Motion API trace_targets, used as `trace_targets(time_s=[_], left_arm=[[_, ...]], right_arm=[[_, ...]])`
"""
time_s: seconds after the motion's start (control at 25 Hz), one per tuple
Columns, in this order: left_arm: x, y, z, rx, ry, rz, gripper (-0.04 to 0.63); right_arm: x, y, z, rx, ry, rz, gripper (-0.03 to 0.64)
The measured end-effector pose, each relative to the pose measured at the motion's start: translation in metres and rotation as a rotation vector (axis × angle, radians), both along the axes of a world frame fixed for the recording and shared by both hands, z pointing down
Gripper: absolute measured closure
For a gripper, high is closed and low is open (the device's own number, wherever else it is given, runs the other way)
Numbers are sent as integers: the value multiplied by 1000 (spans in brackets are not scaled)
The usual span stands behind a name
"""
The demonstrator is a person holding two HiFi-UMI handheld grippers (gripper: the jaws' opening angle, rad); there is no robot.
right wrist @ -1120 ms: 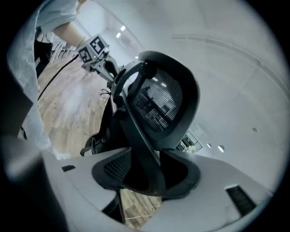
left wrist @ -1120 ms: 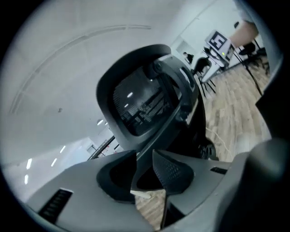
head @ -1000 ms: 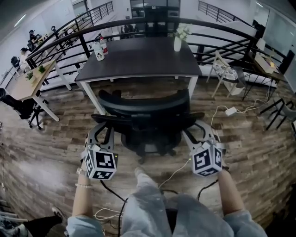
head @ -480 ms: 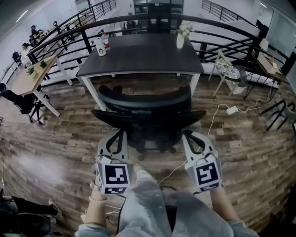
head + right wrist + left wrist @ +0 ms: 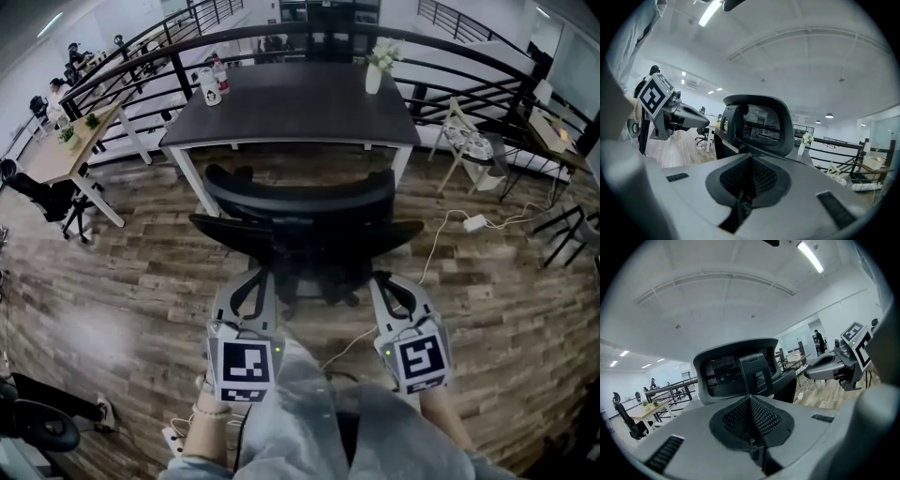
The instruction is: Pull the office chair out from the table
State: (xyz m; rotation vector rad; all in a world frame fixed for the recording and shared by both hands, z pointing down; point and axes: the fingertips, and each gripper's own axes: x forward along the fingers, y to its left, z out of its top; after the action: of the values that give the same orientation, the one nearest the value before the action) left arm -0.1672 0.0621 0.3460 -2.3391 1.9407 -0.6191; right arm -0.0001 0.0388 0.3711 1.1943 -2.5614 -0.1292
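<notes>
The black office chair stands at the near edge of the dark table, its mesh back toward me. My left gripper hangs shut just short of the chair's left armrest and touches nothing. My right gripper is shut too, a little short of the right armrest. In the left gripper view the jaws meet with nothing between them, and the chair back fills the middle. The right gripper view shows the same: closed jaws and the chair back beyond them.
On the table stand two bottles at the far left and a vase of flowers at the far right. A white cable with a plug block lies on the wood floor to the right. A black railing runs behind; another desk is at left.
Both grippers have come off the chair's armrests, drawn back toward my legs, rolled upright, and their jaws have closed on nothing.
</notes>
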Motion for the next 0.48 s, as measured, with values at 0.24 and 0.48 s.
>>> trace_targets(time_s=[0.24, 0.48], left_arm=[[0, 5, 7, -7, 5, 4, 583], [5, 3, 7, 7, -2, 17, 583]], right_arm=[[-4, 5, 4, -11, -4, -11, 614], [-3, 5, 5, -16, 5, -17, 614]])
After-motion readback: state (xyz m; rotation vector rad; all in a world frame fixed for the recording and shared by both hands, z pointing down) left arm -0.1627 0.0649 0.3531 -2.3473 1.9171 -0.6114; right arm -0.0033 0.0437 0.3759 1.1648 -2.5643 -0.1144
